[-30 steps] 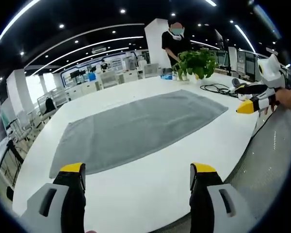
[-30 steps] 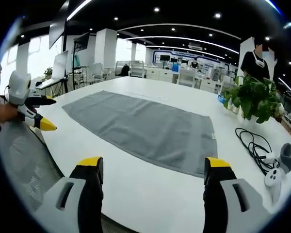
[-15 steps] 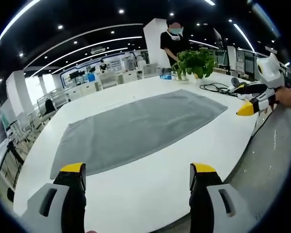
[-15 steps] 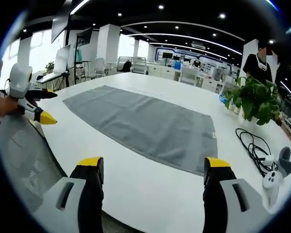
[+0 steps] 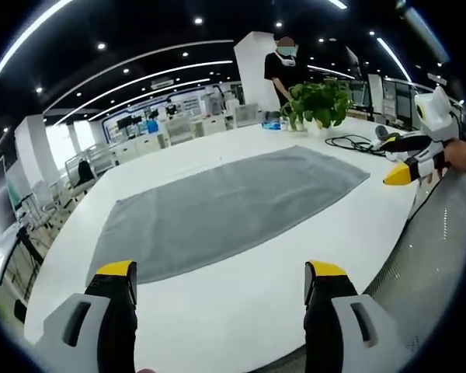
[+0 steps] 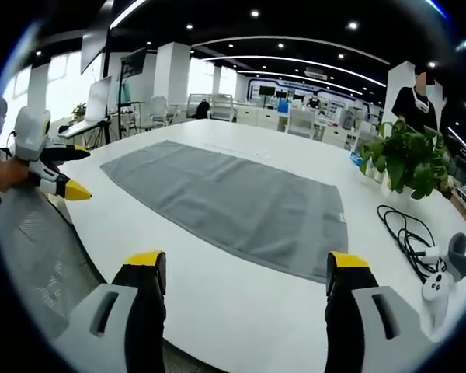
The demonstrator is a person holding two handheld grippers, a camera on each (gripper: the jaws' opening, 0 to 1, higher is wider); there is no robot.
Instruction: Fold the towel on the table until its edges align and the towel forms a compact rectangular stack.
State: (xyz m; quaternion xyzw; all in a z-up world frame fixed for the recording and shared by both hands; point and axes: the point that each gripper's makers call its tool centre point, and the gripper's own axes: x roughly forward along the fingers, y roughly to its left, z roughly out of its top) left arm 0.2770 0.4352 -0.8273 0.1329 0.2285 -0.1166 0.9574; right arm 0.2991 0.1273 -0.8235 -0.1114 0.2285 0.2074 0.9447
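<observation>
Both tongs are spread wide with nothing between them, hanging over the near edge of the tabletop (image 5: 241,311): left gripper (image 5: 220,281), right gripper (image 6: 247,268). Gray towel (image 5: 225,203) lies flat and fully unfolded mid-table, just beyond the tips, well apart from both. Its long axis runs along the near edge, side to side. Potted plant (image 6: 408,159), black cable (image 6: 404,229) and a white controller (image 6: 443,276) sit toward the right end.

Left gripper view: the standing person (image 5: 286,66) sits slightly further right at the top of the frame than 0.5 s ago; the towel (image 5: 225,208) also shifts slightly, consistent with camera motion. Right gripper view: towel (image 6: 233,202) drifts slightly lower, otherwise flat and unfolded.
</observation>
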